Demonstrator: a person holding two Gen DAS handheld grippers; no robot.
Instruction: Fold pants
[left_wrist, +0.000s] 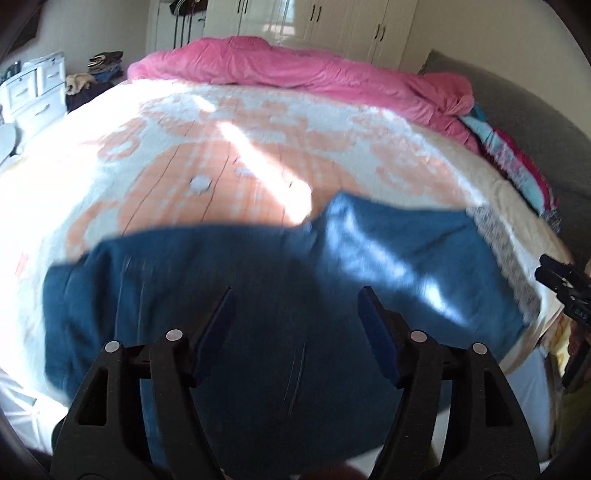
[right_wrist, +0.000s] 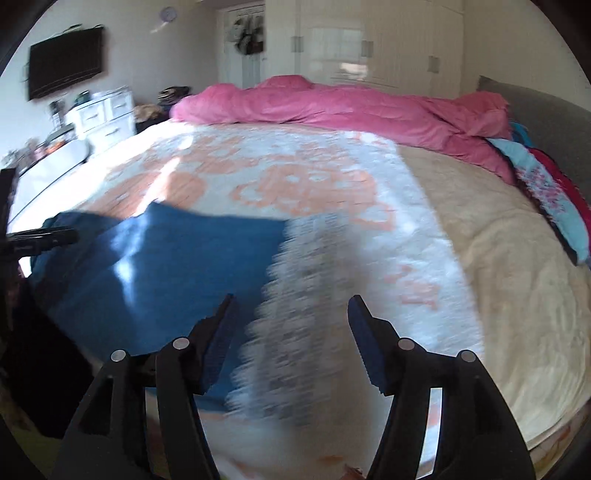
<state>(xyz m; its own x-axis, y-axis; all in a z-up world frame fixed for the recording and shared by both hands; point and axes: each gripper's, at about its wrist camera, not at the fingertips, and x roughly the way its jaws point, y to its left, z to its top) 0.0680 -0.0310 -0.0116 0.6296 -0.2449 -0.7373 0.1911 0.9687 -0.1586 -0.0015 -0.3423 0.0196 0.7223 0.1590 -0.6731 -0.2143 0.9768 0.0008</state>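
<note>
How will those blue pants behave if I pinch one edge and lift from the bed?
Probably floppy: the blue pants lie flat with soft creases, so the free part would likely sag and drag. They look like thick cloth, so perhaps moderately heavy. The fuzzy bedspread beneath may cling a little, so pushing would likely bunch them rather than slide them.
</note>
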